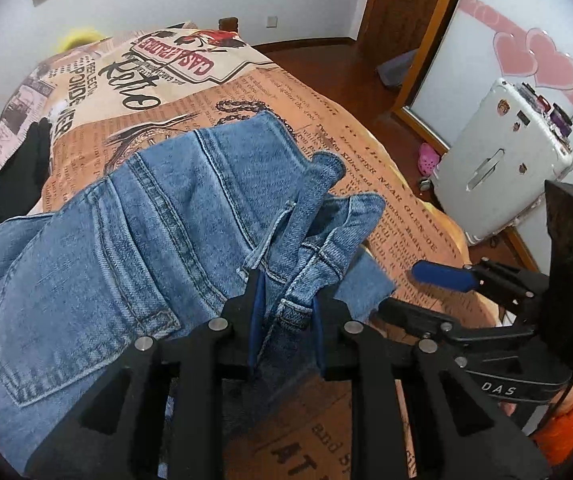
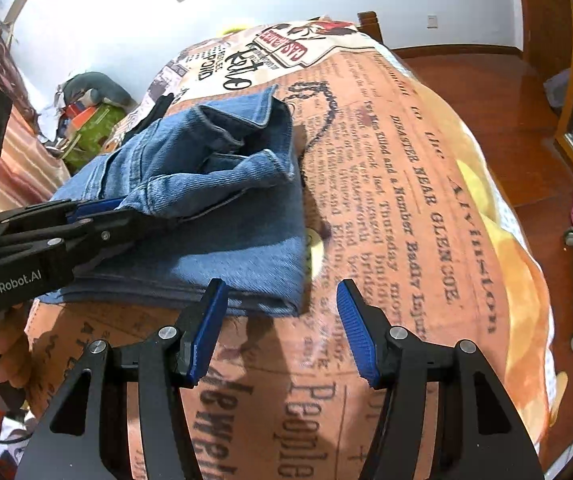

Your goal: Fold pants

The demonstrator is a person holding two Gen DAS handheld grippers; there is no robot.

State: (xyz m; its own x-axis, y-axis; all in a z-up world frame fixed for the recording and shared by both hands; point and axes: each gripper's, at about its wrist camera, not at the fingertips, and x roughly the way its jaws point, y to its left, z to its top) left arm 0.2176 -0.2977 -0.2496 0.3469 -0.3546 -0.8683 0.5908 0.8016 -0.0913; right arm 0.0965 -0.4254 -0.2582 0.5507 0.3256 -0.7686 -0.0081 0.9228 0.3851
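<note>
Blue denim pants (image 1: 134,216) lie on bed's newspaper-print orange cover (image 1: 386,184), already doubled over. Left tool (image 1: 284,312) pinches waistband edge, lifting it, likely to carry fold over. Right tool (image 2: 282,320) spread, gripping nothing, hovering just beside folded edge, probably ready to take corner.
</note>
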